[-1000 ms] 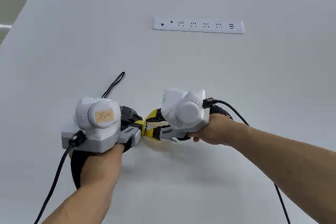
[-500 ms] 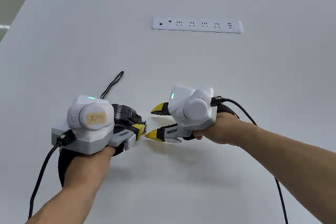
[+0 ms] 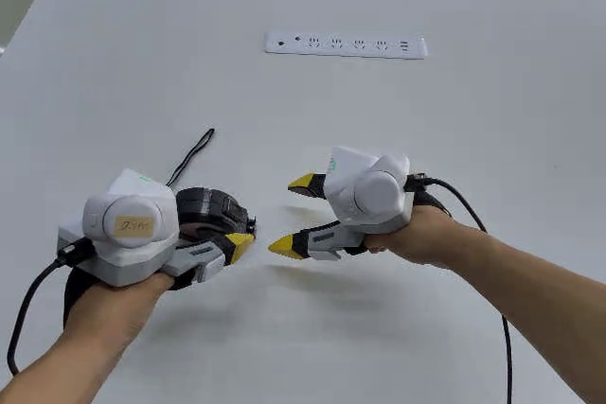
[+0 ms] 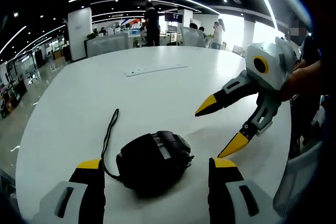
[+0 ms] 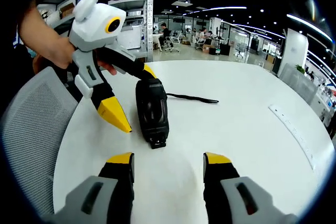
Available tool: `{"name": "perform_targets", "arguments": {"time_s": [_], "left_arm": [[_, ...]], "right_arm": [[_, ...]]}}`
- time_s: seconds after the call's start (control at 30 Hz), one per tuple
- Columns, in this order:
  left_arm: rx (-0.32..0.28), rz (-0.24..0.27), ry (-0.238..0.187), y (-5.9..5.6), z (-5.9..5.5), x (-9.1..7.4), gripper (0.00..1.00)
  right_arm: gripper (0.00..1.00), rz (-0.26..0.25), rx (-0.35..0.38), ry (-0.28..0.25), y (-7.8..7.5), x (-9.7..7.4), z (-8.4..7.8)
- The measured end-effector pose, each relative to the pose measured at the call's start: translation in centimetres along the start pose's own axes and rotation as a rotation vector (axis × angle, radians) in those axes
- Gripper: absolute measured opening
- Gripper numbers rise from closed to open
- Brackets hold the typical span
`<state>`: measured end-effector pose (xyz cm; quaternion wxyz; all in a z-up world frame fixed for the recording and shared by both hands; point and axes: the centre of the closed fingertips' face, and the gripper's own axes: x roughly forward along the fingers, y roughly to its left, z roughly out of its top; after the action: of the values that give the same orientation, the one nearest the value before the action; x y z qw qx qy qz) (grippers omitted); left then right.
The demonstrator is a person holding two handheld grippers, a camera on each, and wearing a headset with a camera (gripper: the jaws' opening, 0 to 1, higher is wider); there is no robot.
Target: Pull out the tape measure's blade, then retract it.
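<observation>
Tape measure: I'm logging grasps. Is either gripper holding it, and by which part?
Nothing is held. The black round-cased tape measure lies between the open left gripper's jaws, gaps either side; the right gripper is open, empty.

A: Head view position?
B: High, pitched forward and down over the counter, near the work.
A: Gripper views?
B: Both low over the counter, close to the tape measure, facing roughly toward each other. The left gripper view catches the right gripper, the right gripper view the left gripper.
A: Overlap?
B: All three share the tape measure and power strip.
</observation>
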<state>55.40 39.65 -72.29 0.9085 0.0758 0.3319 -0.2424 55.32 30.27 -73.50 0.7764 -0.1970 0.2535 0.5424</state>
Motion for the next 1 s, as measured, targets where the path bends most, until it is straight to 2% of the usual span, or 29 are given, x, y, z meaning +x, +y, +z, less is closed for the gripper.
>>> {"name": "perform_targets", "arguments": {"time_s": [0.33,0.5,0.73,0.87,1.0], "left_arm": [[0.026,-0.069,-0.025,0.2,-0.3,-0.9,0.81],[0.044,-0.117,-0.031,-0.1,-0.3,-1.4,0.83],[0.055,-0.167,-0.047,-0.2,-0.2,-2.6,0.87],[0.079,-0.181,-0.044,0.0,-0.6,-3.1,0.88],[0.081,-0.203,-0.068,-0.2,-0.2,-3.6,0.9]], "right_arm": [[0.62,-0.063,0.054,-0.023,-0.2,-2.9,-0.7],[0.67,-0.098,0.079,-0.036,-0.2,-4.1,-0.9],[0.73,-0.135,0.119,-0.044,0.3,-5.8,-1.5],[0.75,-0.162,0.15,-0.05,0.3,-7.0,-2.0],[0.81,-0.172,0.174,-0.062,0.8,-7.8,-2.1]]}}
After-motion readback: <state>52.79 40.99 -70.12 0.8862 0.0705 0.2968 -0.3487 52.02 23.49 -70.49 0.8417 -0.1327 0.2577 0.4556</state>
